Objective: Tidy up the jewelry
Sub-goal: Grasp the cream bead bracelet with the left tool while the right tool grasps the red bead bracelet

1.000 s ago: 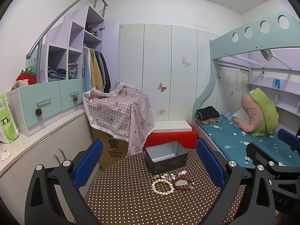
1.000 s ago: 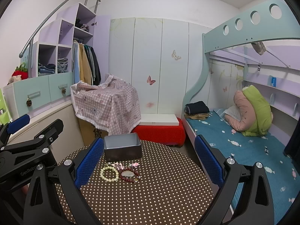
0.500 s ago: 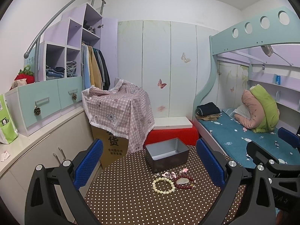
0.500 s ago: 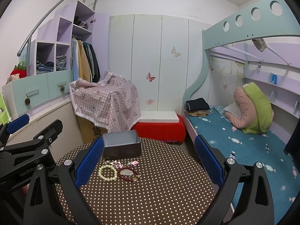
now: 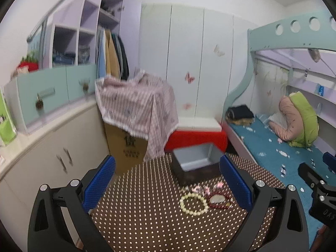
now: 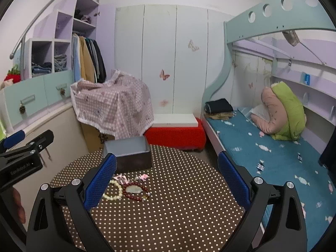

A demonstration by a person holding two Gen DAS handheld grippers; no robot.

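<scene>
**Blue pads wide over the dotted table**

Blue-padded and spread wide, the left gripper (image 5: 167, 180) hangs above the brown, white-dotted round table (image 5: 147, 220) with nothing between its jaws. Lower centre-right of its view lies the jewelry — a cream bead bracelet (image 5: 193, 203) touching a dark red bead bracelet (image 5: 219, 201) that rings a pale oval stone, with small pink pieces (image 5: 206, 188) just above them. Behind the cluster sits the open grey metal box (image 5: 195, 163), interior bare as far as the view shows. This view is blurred.

Over to the right gripper (image 6: 167, 178) — jaws equally wide, holding nothing. From here the bracelets lie left of centre, the cream one partly hidden by the left blue pad (image 6: 100, 183). The box stands just beyond them, apart from the beads.
</scene>
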